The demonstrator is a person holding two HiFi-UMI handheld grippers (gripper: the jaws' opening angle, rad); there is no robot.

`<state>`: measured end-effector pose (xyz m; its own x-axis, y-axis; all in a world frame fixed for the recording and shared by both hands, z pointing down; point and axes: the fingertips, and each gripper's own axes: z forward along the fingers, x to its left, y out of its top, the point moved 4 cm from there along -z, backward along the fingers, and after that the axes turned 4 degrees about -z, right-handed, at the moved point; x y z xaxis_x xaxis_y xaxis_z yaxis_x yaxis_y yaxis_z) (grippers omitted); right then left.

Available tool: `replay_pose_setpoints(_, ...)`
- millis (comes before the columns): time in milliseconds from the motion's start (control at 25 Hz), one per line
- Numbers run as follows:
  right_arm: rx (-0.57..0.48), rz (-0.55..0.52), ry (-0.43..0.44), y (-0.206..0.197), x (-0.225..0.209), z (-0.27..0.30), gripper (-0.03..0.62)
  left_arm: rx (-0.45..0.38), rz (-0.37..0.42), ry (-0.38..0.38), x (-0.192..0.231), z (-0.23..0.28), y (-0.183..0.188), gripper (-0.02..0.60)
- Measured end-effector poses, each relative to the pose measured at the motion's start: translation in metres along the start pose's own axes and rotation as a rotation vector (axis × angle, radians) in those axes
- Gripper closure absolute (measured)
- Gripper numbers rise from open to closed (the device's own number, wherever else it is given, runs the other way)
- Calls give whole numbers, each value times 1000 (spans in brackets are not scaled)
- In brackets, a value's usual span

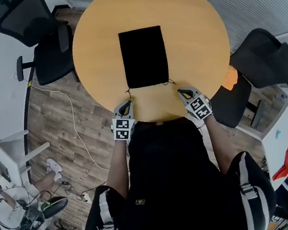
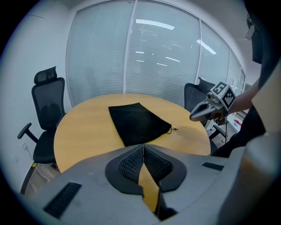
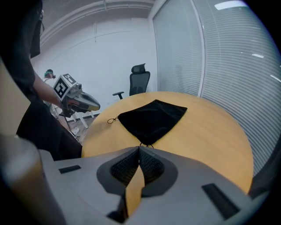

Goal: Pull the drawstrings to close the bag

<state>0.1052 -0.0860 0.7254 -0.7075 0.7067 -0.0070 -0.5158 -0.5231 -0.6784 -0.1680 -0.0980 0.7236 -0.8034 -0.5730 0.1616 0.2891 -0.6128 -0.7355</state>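
Here, black bag (image 1: 144, 56) on table (image 1: 97, 39); left hand-held gripper (image 1: 128, 104), right hand-held gripper (image 1: 181, 91) clenched empty.

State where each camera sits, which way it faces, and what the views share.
Head view: on the person's head, looking steeply down at the black bag on the round table; torso, forearms, left tongs and right tongs show.
Left gripper view: on the left tongs, facing the bag; its shut jaws below, right tongs at the right.
Right gripper view: on the right tongs, facing the bag; its shut jaws below, left tongs at the left.
Shared: all three see the bag and table.
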Motion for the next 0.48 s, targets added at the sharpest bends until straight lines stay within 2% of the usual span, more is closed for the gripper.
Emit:
replay_pose_setpoints(120, 33, 0, -6, -2, -3, 16, 537, 12, -26, 20, 13, 4, 2, 566)
replay_pose_setpoints(240, 88, -20, -15, -15, -8, 30, 537, 58, -31, 52, 18, 14, -12, 566)
replay_pose_setpoints(360, 120, -38, 7, -28, -12, 45, 539, 119, -28, 48, 20, 26, -25, 565)
replay_pose_setpoints(480, 139, -64, 11, -28, -18, 54, 537, 124, -42, 31, 21, 35, -27, 565)
